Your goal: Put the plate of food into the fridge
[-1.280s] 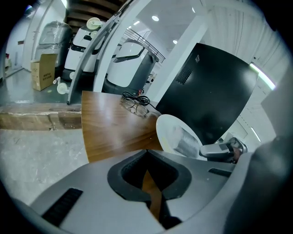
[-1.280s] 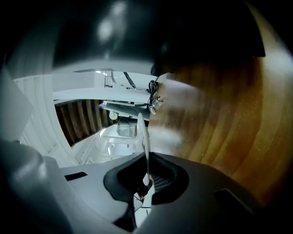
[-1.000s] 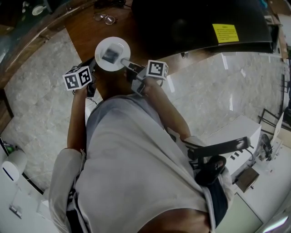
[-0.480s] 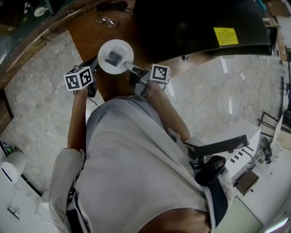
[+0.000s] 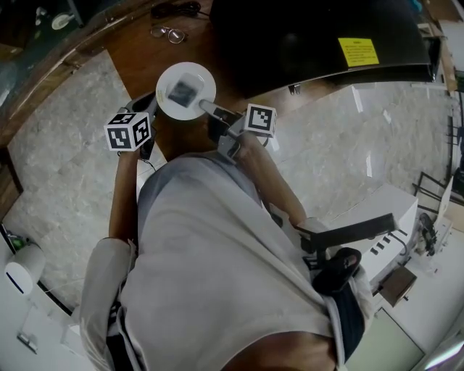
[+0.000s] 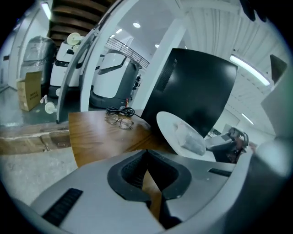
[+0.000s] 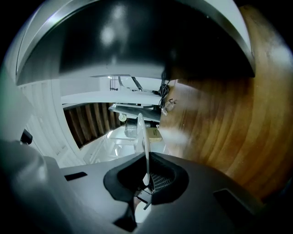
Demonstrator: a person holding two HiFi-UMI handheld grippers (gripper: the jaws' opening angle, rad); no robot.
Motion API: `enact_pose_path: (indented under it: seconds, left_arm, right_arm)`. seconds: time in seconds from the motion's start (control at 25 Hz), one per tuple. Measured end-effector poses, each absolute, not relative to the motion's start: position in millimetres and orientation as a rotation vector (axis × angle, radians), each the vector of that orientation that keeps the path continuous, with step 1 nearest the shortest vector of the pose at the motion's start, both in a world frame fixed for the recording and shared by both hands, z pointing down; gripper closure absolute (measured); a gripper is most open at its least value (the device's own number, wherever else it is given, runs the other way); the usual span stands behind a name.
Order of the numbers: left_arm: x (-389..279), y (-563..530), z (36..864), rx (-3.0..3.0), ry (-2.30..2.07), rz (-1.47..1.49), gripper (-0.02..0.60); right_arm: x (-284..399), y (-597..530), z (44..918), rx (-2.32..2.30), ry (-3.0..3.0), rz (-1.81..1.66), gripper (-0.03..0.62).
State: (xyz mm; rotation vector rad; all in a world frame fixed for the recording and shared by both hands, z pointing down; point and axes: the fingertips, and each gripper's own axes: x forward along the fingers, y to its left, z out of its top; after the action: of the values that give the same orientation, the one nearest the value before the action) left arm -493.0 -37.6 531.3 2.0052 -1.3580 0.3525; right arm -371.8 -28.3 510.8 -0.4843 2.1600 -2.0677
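Observation:
A white plate (image 5: 197,77) with a pale wrapped piece of food (image 5: 181,90) hangs over the edge of a wooden table (image 5: 138,54). My right gripper (image 5: 207,109) is shut on the plate's near rim. In the right gripper view the plate (image 7: 145,137) runs edge-on between the pads of the right gripper (image 7: 146,179). My left gripper (image 5: 148,109) hovers just left of the plate, shut with nothing in it. The left gripper view shows the plate (image 6: 171,128) and the food (image 6: 192,140) to the right of the left gripper (image 6: 147,154). A tall black fridge (image 5: 312,36) stands right behind the plate.
A yellow sticker (image 5: 359,52) marks the fridge. Glasses (image 5: 168,32) and a black cable (image 5: 174,9) lie on the table further back. A marble floor (image 5: 348,145) surrounds the person's body. White machines (image 5: 384,217) stand at the right.
The plate and my right gripper have drifted slightly right and toward the fridge. The left gripper has shifted a little nearer to the person.

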Motion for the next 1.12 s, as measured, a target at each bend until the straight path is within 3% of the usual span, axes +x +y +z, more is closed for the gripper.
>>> enact_pose_path:
  seconds: [0.72, 1.12]
  left_arm:
    - [-437, -10, 490, 2.149, -1.284, 0.283, 0.565]
    - [-423, -15, 465, 2.246, -1.249, 0.283, 0.565]
  right_arm:
    - [-303, 3, 471, -0.549, 2.116, -1.980, 0.569]
    - [-297, 4, 455, -0.544, 2.118, -1.971, 0.569]
